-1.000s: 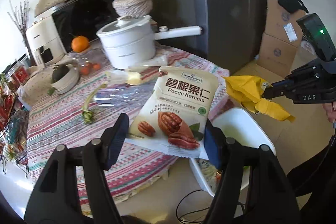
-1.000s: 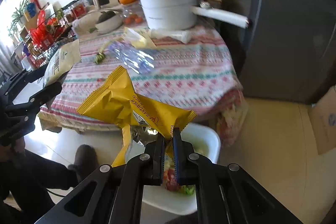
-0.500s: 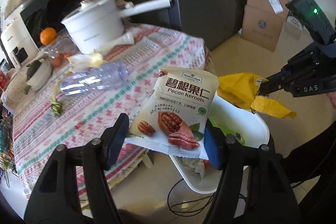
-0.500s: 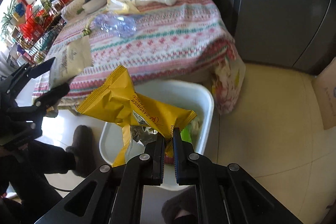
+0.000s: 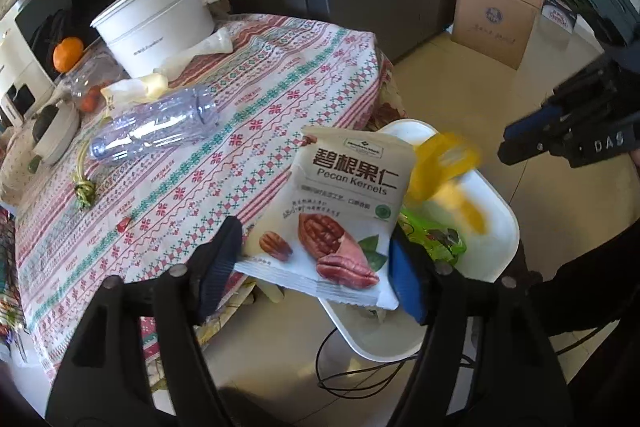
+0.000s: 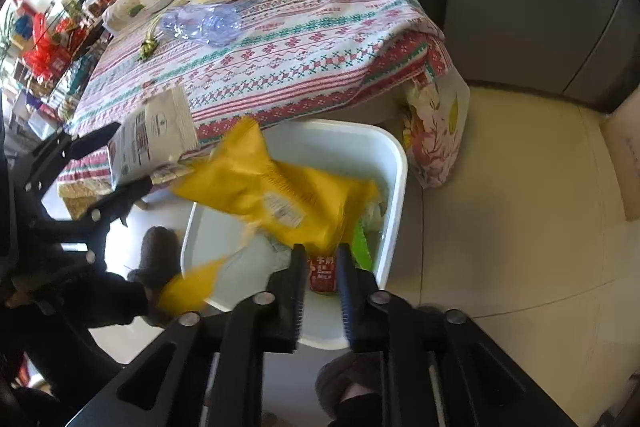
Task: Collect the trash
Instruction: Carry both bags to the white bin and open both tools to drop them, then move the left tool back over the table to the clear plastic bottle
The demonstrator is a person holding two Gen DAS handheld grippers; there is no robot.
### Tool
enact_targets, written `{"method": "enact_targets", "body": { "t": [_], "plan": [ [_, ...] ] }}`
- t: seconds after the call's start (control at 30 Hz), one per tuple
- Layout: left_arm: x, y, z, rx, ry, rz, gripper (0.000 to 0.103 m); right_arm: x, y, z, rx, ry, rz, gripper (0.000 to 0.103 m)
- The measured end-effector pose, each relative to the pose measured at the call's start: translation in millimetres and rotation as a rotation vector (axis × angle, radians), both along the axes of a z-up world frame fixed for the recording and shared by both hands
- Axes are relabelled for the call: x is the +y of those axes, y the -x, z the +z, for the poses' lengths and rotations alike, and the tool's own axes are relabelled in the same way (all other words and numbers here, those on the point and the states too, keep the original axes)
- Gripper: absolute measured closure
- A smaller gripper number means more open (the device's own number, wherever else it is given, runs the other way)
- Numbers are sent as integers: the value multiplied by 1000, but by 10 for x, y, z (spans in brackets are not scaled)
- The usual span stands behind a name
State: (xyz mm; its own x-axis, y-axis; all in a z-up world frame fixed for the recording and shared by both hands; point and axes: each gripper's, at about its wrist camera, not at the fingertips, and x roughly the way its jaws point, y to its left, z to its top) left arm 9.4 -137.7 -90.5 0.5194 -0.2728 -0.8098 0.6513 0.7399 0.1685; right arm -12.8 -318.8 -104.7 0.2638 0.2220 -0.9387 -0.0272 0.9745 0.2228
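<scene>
The left tool is clamped on the pecan bag above the white bin. The right tool stands apart; the blurred yellow wrapper hangs over the bin beside the counter.

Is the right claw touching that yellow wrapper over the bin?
Apart. In the right wrist view the right claw stands open, and the blurred yellow wrapper lies beyond its fingertips, over the white bin.

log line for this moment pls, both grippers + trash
left gripper: shut on pecan bag | right gripper: open | yellow wrapper: blurred, above white bin | plastic bottle: on table
</scene>
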Motion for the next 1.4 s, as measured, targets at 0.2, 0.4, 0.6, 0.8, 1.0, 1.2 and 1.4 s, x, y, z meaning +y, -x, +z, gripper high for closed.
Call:
{"method": "enact_targets", "body": {
  "t": [0.2, 0.4, 0.6, 0.8, 1.0, 1.2, 1.4],
  "plan": [
    [-6, 5, 31, -13, -11, 4, 24, 7, 2, 80, -26, 1, -7, 57],
    [48, -34, 92, -18, 2, 29, 19, -3, -21, 157, -47, 14, -23, 52],
    [50, -18, 134, -21, 8, 29, 14, -33, -52, 220, -64, 18, -41, 47],
    [64, -29, 211, -33, 23, 44, 9, -45, -80, 267, -77, 22, -59, 43],
    [180, -156, 327, -26, 58, 97, 9, -16, -138, 347, -102, 27, -66, 40],
    [392, -386, 427, -24, 85, 187, 9, 75, -253, 471, -147, 46, -66, 38],
    [657, -733, 482, 17, 127, 301, 9, 214, -396, 580, -177, 40, -55, 37]
  ]
}}
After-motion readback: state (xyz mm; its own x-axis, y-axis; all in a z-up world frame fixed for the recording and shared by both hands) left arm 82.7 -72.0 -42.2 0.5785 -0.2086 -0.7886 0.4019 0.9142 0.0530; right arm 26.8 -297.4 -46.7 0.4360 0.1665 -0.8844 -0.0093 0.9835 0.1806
